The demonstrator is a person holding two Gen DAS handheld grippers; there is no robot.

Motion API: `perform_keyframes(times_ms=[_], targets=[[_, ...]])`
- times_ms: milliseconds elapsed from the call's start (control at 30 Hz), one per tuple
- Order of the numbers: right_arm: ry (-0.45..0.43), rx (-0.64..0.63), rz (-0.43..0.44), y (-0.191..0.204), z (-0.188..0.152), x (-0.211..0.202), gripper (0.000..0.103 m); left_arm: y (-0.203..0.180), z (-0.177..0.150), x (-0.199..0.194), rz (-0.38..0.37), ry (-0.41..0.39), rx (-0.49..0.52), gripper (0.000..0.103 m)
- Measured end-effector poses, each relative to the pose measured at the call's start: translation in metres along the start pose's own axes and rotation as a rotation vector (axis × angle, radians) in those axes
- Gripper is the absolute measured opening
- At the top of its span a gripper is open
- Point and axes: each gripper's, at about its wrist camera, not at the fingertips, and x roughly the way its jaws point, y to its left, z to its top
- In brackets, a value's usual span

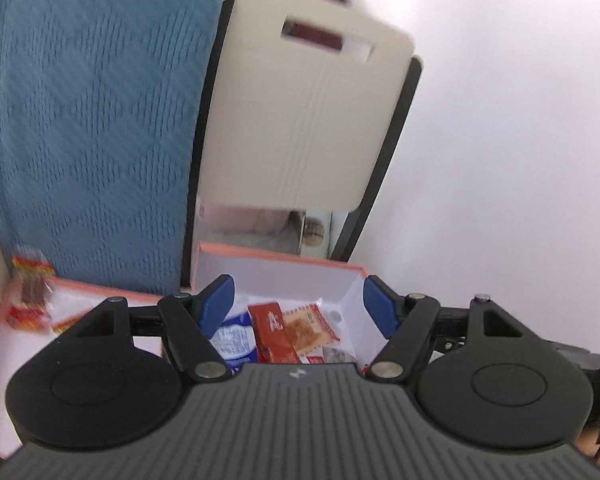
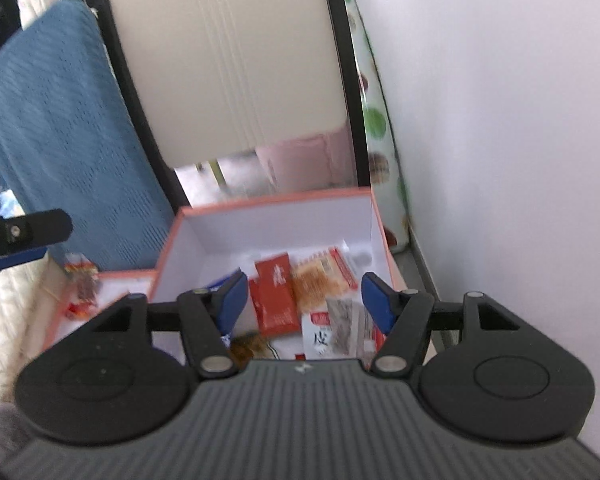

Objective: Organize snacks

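Observation:
A pink-rimmed white box (image 1: 284, 260) (image 2: 276, 204) holds several snack packets: a red packet (image 1: 272, 330) (image 2: 276, 296), an orange cracker packet (image 1: 310, 328) (image 2: 320, 276), a blue-and-white packet (image 1: 234, 340) and a white packet (image 2: 332, 336). My left gripper (image 1: 298, 304) hovers above the box, open, with nothing between its blue pads. My right gripper (image 2: 304, 298) hangs over the same box, open and empty. The box's lid (image 1: 0, 332) (image 2: 112, 280) lies to the left, with a red-and-yellow snack packet (image 1: 30, 296) (image 2: 82, 284) on it.
A blue knitted cloth (image 1: 92, 120) (image 2: 60, 140) drapes over something behind the lid. A cream panel with a slot handle (image 1: 308, 112) (image 2: 232, 60) in a black frame stands behind the box. A white wall (image 1: 520, 140) (image 2: 520, 140) runs along the right. The left gripper's finger (image 2: 24, 232) shows in the right wrist view.

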Motion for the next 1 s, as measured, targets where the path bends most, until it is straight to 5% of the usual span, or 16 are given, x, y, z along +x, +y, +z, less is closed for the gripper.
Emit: perform_keyframes(times_ms=[467,1000], targets=[[-0.158,-0.048,-0.001,0.031,0.006,-0.106,0.065,-0.010,0.010,-0.102,-0.052,-0.155,0.079,0.076],[-0.242,-0.070,-0.021,0.075,-0.053,-0.176,0.065,0.018,-0.045,-0.186,-0.039,-0.177,0.109,0.076]])
